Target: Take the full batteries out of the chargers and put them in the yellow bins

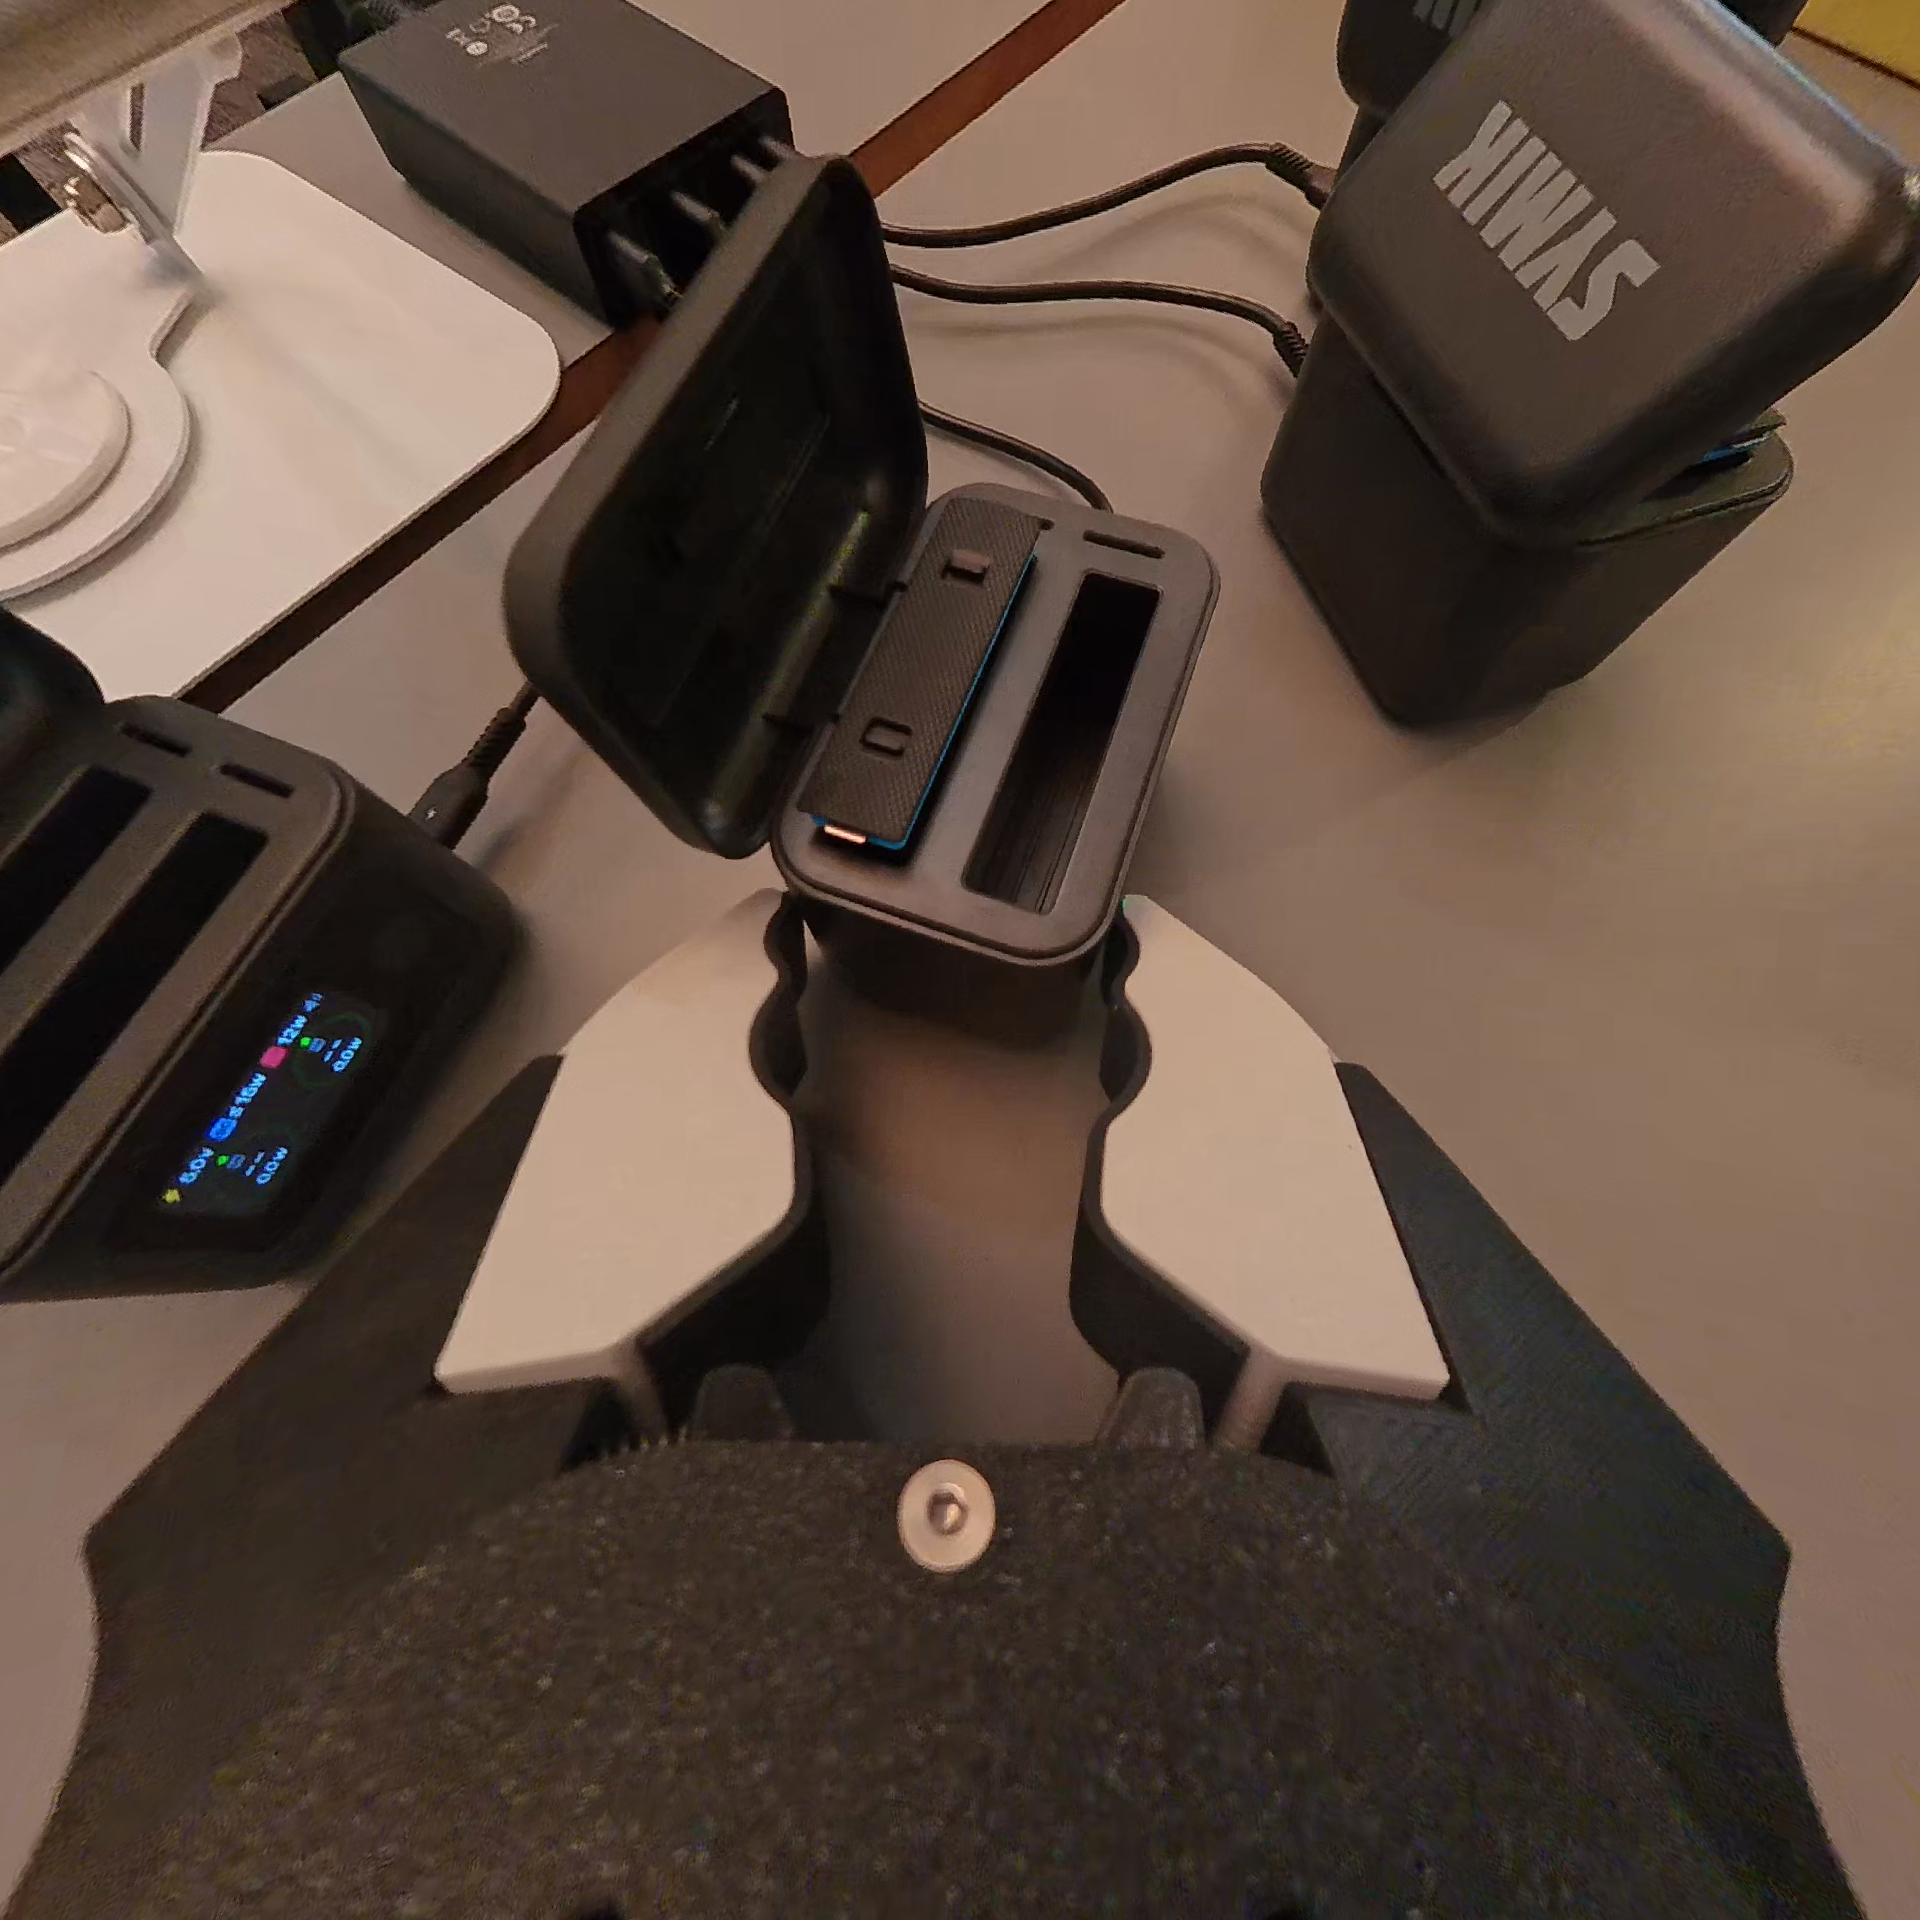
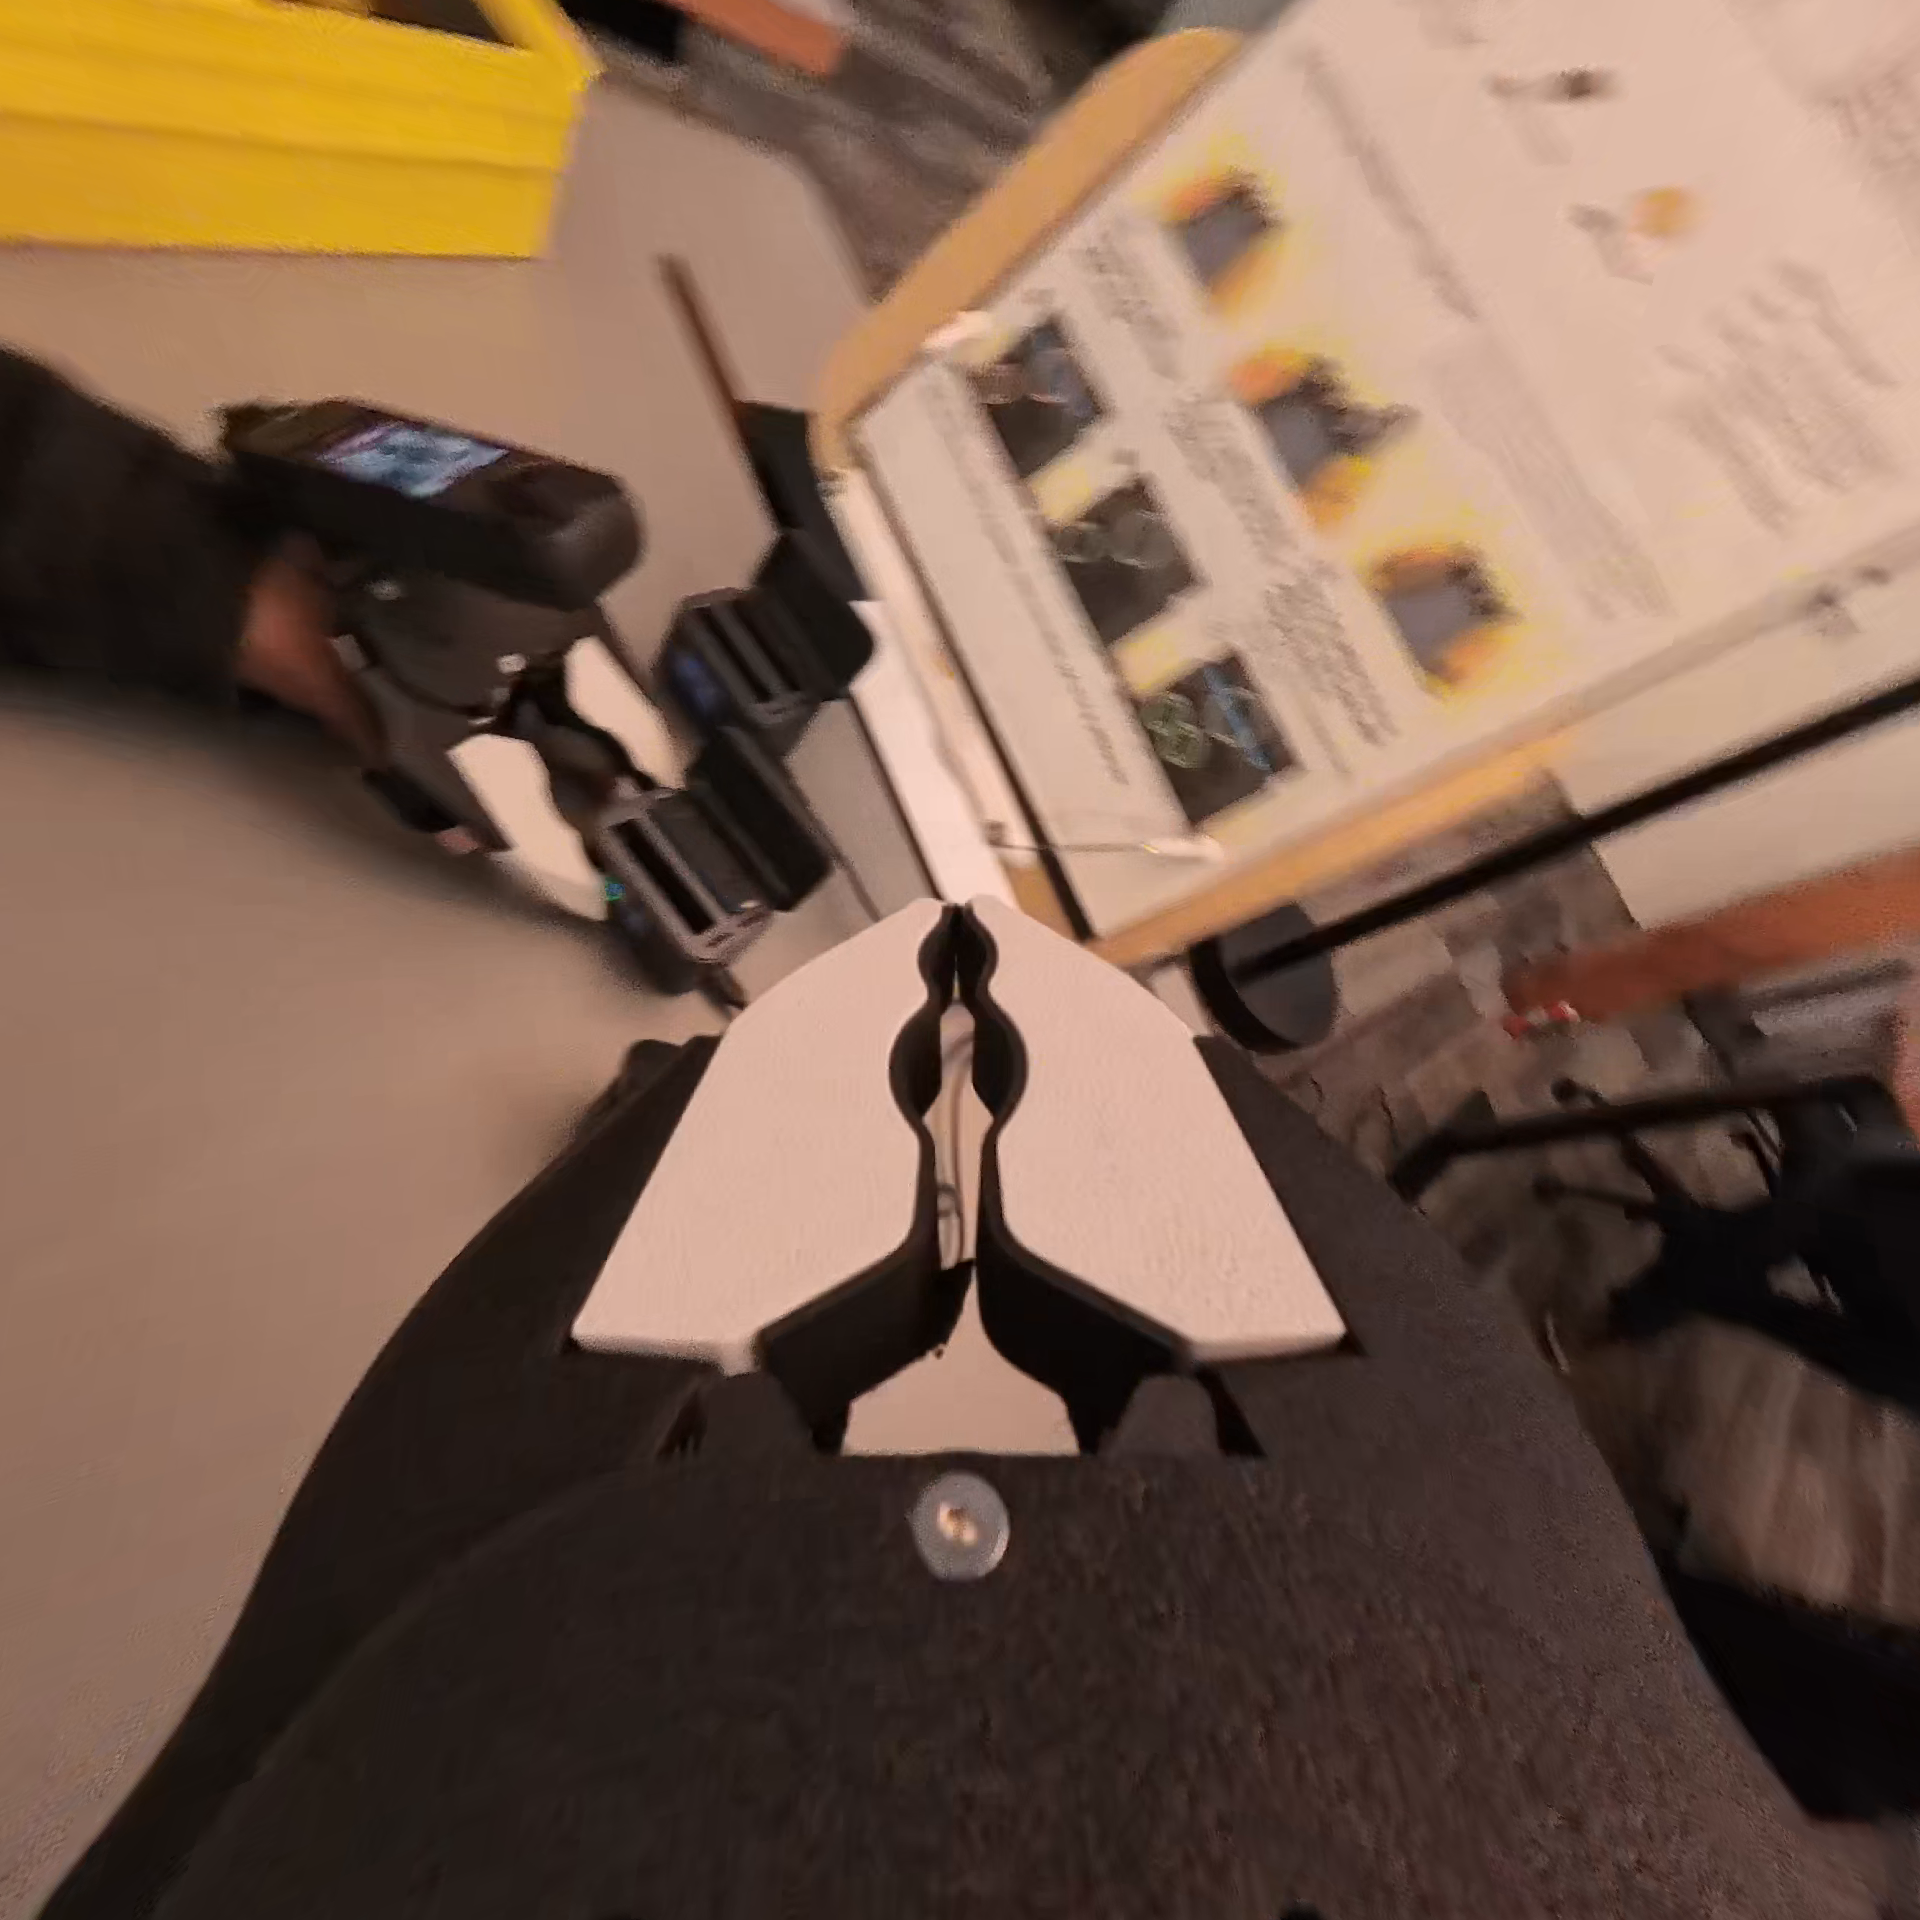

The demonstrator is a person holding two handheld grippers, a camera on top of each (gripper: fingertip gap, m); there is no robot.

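Note:
A black charger (image 1: 997, 790) stands on the grey table (image 1: 1507, 1039) with its lid (image 1: 717, 499) swung open to the left. Its left slot holds a black battery (image 1: 914, 675) with a blue edge; its right slot (image 1: 1070, 727) is empty. My left gripper (image 1: 951, 935) grips the charger's lower body from both sides. It also shows in the blurred right wrist view (image 2: 634, 821), held by a hand in a dark sleeve at the charger (image 2: 707, 862). My right gripper (image 2: 956, 920) is shut and empty, up in the air. A yellow bin (image 2: 260, 135) sits at the far left.
A second charger (image 1: 239, 1039) with a lit display and empty slots stands at the left. A third (image 1: 1538, 540), its grey lid half down, stands at the right. A black power hub (image 1: 561, 135) with cables is behind, beside a white pad (image 1: 312, 416). A printed board (image 2: 1351, 468) leans at the right. The left gripper's tips are roughly 25 cm from the right gripper's. My right tips are about 35 cm from the black power hub (image 1: 561, 135), my left tips only 20 cm.

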